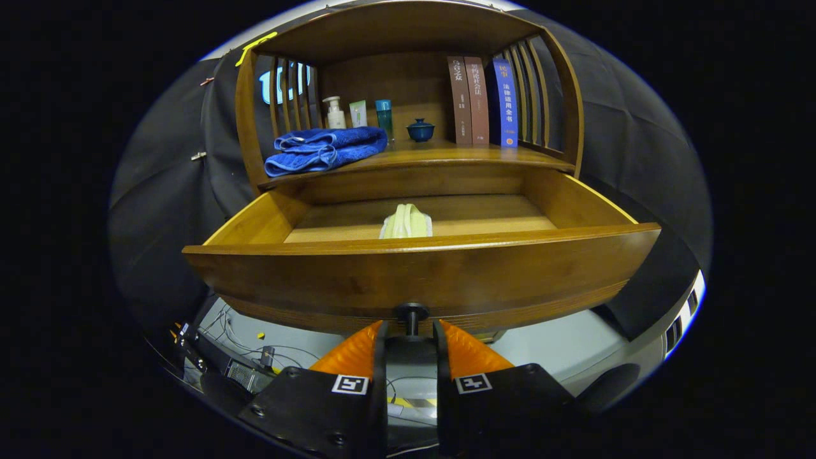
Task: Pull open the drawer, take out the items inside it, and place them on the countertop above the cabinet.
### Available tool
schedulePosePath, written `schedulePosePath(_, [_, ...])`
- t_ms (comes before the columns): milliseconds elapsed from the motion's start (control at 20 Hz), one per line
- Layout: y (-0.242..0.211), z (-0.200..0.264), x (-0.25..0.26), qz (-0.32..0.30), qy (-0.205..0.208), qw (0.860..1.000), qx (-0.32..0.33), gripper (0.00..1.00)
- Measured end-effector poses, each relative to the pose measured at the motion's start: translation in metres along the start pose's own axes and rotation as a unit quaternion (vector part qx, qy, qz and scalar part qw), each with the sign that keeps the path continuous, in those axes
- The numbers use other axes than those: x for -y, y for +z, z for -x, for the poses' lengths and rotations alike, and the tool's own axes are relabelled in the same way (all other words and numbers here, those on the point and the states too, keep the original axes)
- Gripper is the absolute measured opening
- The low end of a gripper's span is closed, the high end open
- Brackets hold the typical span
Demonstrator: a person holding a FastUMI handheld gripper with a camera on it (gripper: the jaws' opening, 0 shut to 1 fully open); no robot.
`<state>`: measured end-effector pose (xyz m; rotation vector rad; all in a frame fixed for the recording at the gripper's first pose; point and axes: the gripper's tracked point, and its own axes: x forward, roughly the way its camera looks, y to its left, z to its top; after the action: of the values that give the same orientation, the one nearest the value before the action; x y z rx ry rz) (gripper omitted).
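Wooden cabinet sits against dark cloth. Drawer is pulled out, front panel just ahead of the fingers. Gripper at 6 o'clock: fingers close together either side of the drawer knob; contact not clear, can't tell if clamped. Folded pale cloth lies inside the drawer, dead centre. Countertop above: blue towel at 10 o'clock, bottles, small blue lidded cup, three books at 1 o'clock.

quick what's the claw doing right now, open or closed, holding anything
Claw: closed on the drawer knob, a finger on each side; the drawer is pulled open.
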<state>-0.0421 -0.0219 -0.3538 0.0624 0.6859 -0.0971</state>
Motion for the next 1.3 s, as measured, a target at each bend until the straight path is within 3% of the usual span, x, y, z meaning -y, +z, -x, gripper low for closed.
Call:
schedulePosePath(500, [-0.010, 0.010, 0.006, 0.001, 0.001, 1.000, -0.007, 0.35])
schedulePosePath(650, [-0.006, 0.020, 0.007, -0.010, 0.001, 1.000, -0.009, 0.45])
schedulePosePath(700, [-0.001, 0.027, 0.007, -0.018, -0.001, 1.000, 0.002, 0.52])
schedulePosePath(750, [0.008, 0.037, 0.005, -0.025, -0.001, 1.000, 0.013, 0.52])
schedulePosePath(900, [0.037, 0.058, -0.008, -0.023, 0.011, 0.999, 0.025, 1.00])
schedulePosePath(1100, [0.105, 0.059, -0.024, -0.019, 0.036, 0.998, 0.042, 0.99])
schedulePosePath(1300, [0.154, 0.014, -0.032, -0.025, 0.050, 0.998, 0.025, 0.99])
